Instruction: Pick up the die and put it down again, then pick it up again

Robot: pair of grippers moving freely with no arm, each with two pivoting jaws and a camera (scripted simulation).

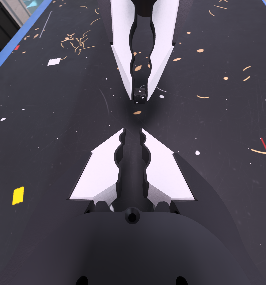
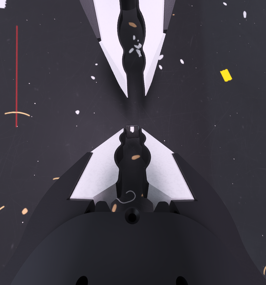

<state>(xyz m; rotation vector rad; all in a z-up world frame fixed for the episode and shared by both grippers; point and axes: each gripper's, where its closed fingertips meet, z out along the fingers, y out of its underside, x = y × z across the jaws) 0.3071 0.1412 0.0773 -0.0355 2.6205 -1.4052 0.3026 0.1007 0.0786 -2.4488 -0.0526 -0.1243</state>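
Pinching the black die (image 2: 132, 131) between its tips, the right claw (image 2: 132, 131) hangs over the desk (image 2: 52, 138). At 12 o'clock, the left claw (image 2: 136, 96) faces it, tips slightly parted, gripping nothing.

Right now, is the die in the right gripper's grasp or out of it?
In. The die sits pinched between the right gripper fingertips; the left wrist view shows both tips flanking it. The left gripper is empty.

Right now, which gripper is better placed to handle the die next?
Right. The right gripper has the black die between its fingertips, while the left gripper is empty and faces it over the dark table.
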